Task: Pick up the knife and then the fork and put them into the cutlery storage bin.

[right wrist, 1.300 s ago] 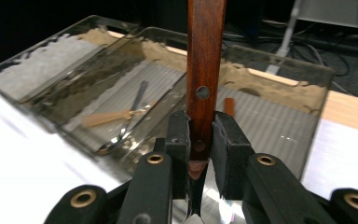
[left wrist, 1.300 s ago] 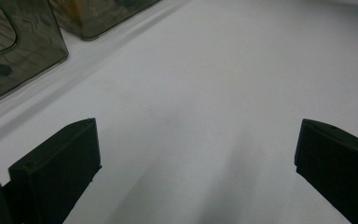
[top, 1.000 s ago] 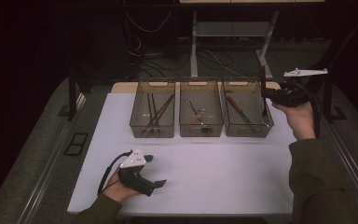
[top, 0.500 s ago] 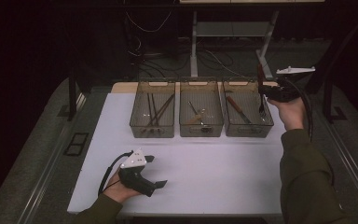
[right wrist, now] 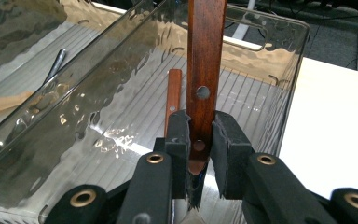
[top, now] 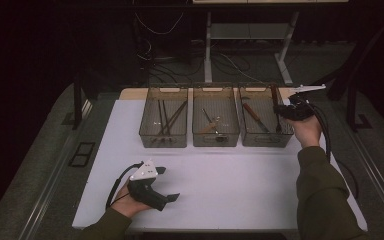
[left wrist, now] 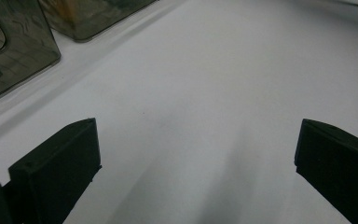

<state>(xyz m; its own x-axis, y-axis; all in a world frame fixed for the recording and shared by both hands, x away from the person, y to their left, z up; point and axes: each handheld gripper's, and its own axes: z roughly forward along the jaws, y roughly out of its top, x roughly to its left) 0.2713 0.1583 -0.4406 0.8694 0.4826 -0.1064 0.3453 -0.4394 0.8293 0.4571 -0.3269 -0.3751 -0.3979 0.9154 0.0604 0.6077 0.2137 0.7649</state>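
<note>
Now the right gripper (right wrist: 200, 154) sits lower than it did a second ago: in the earlier high view it hung up beside the far right corner of the bins, and it has since come down over the right-hand smoked clear plastic bin (top: 282, 141), the third of three set in a row across the white worktop (top: 240, 185). Its jaws are clamped on the dark red-brown wooden handle with metal rivets (right wrist: 206, 70), which stands nearly upright between the pads, its lower end pointing down into the bin. In the high view the handle (top: 274, 94) rises just beside the person's right hand (top: 305, 131). The working end below the jaws is hidden, so it is probably a knife or a similar utensil, though that cannot be told for sure. A second, slimmer wooden-handled utensil (right wrist: 173, 93) already lies on the bin's ribbed floor just behind the gripper.

The descent suggests the sorting step is near its end: the held piece is over its bin but not yet laid down, so a little more lowering and a release seem to remain.

The left gripper (top: 161, 184) has not moved; it rests low over bare worktop at the near left, jaws spread wide with nothing between them.
</note>
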